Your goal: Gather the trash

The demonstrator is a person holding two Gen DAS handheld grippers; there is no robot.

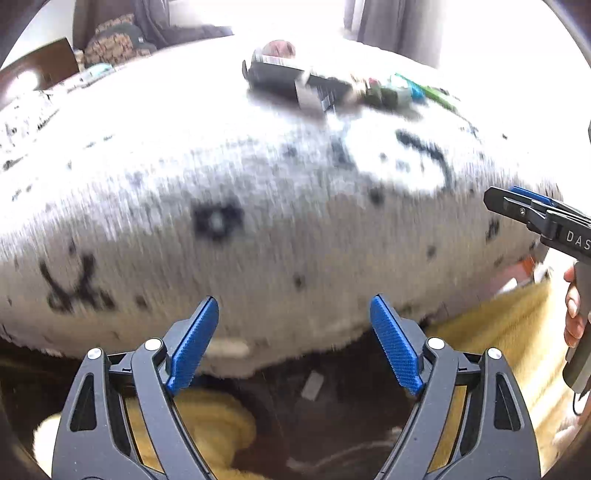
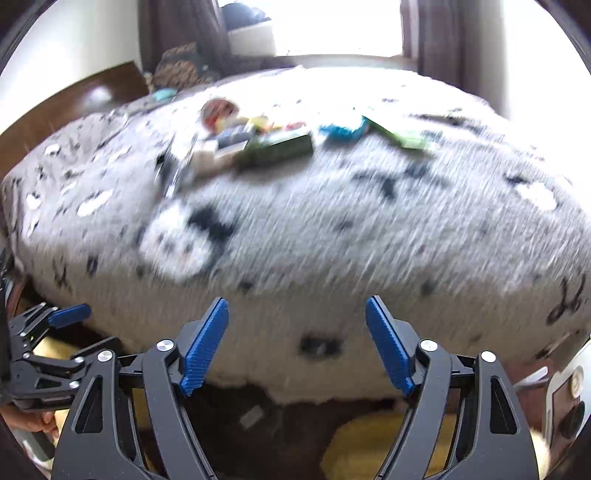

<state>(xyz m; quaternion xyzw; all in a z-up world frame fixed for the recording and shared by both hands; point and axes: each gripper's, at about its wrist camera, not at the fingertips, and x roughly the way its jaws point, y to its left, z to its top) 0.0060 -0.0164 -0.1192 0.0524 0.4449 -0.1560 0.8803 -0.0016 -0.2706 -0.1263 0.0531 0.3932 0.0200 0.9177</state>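
A pile of trash lies on the far part of a bed with a grey fleece blanket (image 1: 258, 206): a black box (image 1: 280, 79), green and blue wrappers (image 1: 410, 90) and a round lid (image 1: 279, 48). In the right wrist view the pile shows as a green box (image 2: 280, 149), a blue wrapper (image 2: 343, 129), a green wrapper (image 2: 402, 136) and a round lid (image 2: 218, 110). My left gripper (image 1: 293, 343) is open and empty at the bed's near edge. My right gripper (image 2: 297, 341) is open and empty there too. Both views are motion-blurred.
The blanket (image 2: 332, 229) covers the whole bed. A yellow fluffy rug (image 1: 207, 424) and dark floor lie below the bed's edge. A dark wooden headboard (image 2: 92, 96) is at the far left, curtains and a bright window (image 2: 332, 29) behind. A white device (image 2: 565, 402) sits low right.
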